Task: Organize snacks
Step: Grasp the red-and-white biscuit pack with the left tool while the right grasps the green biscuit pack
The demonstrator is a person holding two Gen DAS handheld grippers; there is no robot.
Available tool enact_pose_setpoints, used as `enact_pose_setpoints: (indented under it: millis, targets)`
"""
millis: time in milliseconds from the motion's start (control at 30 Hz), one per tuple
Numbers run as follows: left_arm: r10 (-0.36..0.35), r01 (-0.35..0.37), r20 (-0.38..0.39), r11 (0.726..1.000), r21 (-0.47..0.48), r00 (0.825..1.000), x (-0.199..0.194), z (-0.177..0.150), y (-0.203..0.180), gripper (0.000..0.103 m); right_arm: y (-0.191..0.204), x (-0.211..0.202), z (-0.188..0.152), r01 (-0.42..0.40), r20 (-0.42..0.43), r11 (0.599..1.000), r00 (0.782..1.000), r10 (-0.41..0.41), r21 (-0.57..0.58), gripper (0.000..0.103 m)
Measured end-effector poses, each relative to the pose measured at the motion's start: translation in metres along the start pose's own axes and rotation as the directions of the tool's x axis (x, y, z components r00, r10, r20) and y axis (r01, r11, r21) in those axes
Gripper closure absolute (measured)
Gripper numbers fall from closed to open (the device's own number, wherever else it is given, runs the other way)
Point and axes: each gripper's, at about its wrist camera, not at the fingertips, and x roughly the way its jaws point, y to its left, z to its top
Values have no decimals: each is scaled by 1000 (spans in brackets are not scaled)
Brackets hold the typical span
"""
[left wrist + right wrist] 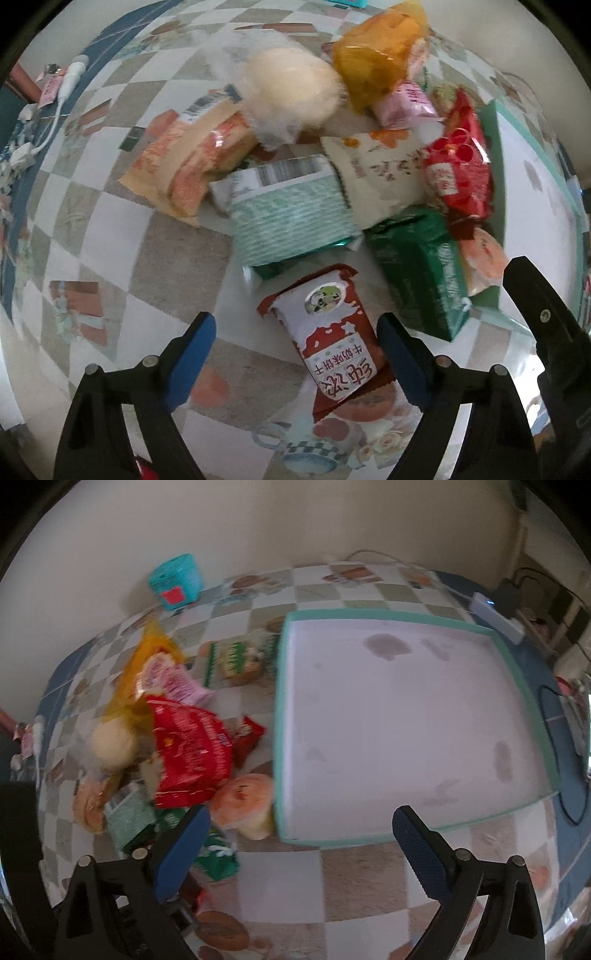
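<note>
Both jaws released, my left gripper (295, 354) straddles the red-and-white biscuit packet (328, 332); next I clench, then carry it toward the tray (524, 686) at two o'clock.

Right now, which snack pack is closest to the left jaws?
The red-and-white biscuit pack with the cow logo: it lies partly between the open left gripper jaws, apart from the pile, whereas the striped mint pack and green pack sit farther off.
</note>
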Motion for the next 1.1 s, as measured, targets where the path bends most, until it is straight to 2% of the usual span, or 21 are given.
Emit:
enact_pose_setpoints:
  millis: [100, 167, 400, 433, 467, 500, 533, 567, 700, 933, 1100]
  targets:
    - [42, -42, -9, 999, -32, 999, 4, 3, 11, 14, 9, 2, -1, -34, -10, 999, 999, 33, -24, 7]
    - [43, -44, -18, 997, -65, 999, 8, 5, 19, 14, 13, 3, -1, -64, -21, 997, 998, 64, -30, 8]
    - [54, -56, -15, 987, -152, 998, 17, 14, 44, 15, 25, 9, -4, -159, -69, 986, 985, 155, -45, 26]
    - [55, -56, -14, 986, -160, 998, 18, 16, 45, 16, 28, 9, -5, -168, -73, 984, 984, 164, -51, 28]
    - [50, -51, -14, 985, -165, 999, 19, 16, 47, 22, 31, 9, -6, -177, -75, 982, 982, 172, -63, 28]
    - [40, -43, -15, 985, -170, 999, 21, 17, 51, 28, 34, 8, -6, -180, -77, 981, 982, 175, -73, 32]
    - [36, -39, -19, 984, -174, 999, 23, 17, 54, 29, 38, 8, -7, -186, -83, 978, 981, 178, -92, 35]
    - [35, -39, -24, 984, -176, 999, 24, 17, 56, 29, 41, 8, -8, -189, -85, 976, 980, 180, -106, 39]
    - [24, -30, -33, 983, -182, 999, 36, 16, 64, 30, 51, 13, -9, -184, -100, 972, 980, 171, -144, 43]
    - [10, -18, -41, 982, -188, 999, 51, 9, 76, 30, 54, 31, -8, -191, -155, 970, 974, 168, -148, 54]
    - [-16, 5, -51, 980, -200, 999, 37, -2, 78, 30, 51, 32, -11, -195, -163, 970, 972, 171, -148, 64]
